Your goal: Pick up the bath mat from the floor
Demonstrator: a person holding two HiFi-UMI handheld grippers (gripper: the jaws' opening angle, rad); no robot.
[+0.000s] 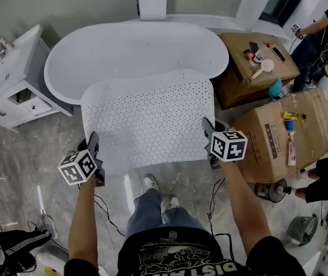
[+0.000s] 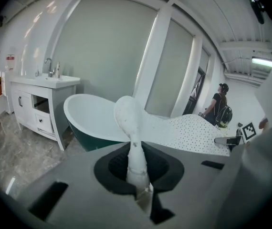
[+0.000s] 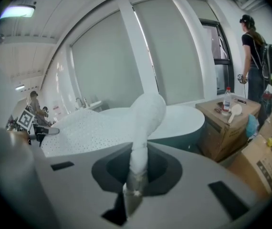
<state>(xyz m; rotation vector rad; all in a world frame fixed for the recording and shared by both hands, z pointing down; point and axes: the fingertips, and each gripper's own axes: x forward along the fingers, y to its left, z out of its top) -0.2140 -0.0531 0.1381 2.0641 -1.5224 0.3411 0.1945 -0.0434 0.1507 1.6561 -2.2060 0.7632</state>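
Observation:
The white, hole-dotted bath mat (image 1: 149,117) is stretched out flat in the air between my two grippers, in front of the tub. My left gripper (image 1: 93,144) is shut on its near left corner, and my right gripper (image 1: 208,130) is shut on its near right corner. In the left gripper view the pinched mat edge (image 2: 132,142) rises from the closed jaws and spreads away to the right. In the right gripper view the mat corner (image 3: 143,128) stands up from the closed jaws, with the rest of the mat off to the left.
A white freestanding bathtub (image 1: 135,48) lies beyond the mat. A white vanity with sink (image 1: 11,82) stands at left. Cardboard boxes (image 1: 279,134) with small items crowd the right. My feet (image 1: 158,191) and trailing cables are below. Other people stand at the right edge.

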